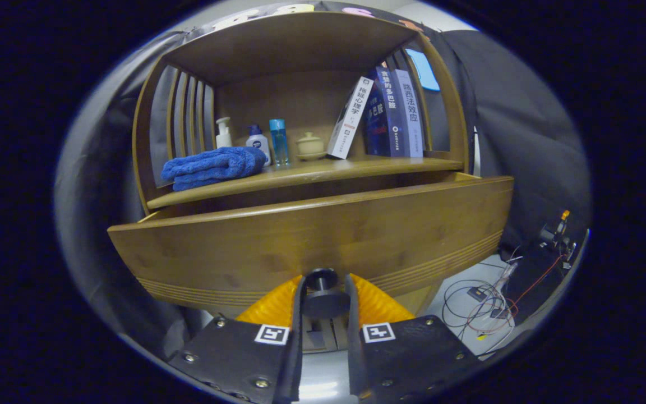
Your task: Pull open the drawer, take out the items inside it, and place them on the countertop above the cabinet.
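Observation:
A wooden drawer (312, 235) stands pulled out from the cabinet, its curved front panel close ahead of me. A dark round knob (322, 286) sits at the bottom middle of that panel. My gripper (323, 289) is shut on the knob, one finger pressing on each side of it. The inside of the drawer is hidden behind the front panel. Above the drawer runs the wooden countertop (351, 168), under a shelf hood.
On the countertop lie a folded blue towel (213, 166), a white pump bottle (223, 133), a white bottle (258, 143), a blue bottle (278, 141), a small lidded cup (310, 146) and leaning books (384, 115). Cables (494, 303) lie on the floor to the right.

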{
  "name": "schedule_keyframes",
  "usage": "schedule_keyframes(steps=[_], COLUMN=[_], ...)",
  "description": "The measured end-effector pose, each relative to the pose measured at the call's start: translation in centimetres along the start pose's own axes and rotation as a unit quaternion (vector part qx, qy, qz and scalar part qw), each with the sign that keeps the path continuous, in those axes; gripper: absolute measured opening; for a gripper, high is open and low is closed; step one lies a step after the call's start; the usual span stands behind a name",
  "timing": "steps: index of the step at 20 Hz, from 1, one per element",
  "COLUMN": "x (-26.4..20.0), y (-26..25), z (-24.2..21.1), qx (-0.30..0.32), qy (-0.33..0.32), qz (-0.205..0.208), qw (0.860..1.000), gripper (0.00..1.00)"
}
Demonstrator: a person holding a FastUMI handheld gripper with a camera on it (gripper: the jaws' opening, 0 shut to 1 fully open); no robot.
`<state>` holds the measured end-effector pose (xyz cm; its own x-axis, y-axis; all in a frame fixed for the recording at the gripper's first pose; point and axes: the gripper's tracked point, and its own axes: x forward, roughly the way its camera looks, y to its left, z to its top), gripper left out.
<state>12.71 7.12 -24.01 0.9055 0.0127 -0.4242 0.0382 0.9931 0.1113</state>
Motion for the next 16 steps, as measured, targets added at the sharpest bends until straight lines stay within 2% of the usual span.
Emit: schedule_keyframes(steps=[6, 12, 16], x=[-3.2, -4.5, -5.1], y=[-0.6, -0.9, -1.2], z=[-1.9, -2.1, -2.3], qx=[0.006, 0.003, 0.007], qy=[0.002, 0.006, 0.009], qz=[-0.016, -0.017, -0.032], qw=[1.000, 1.000, 0.999], gripper=[0.34, 0.33, 0.34])
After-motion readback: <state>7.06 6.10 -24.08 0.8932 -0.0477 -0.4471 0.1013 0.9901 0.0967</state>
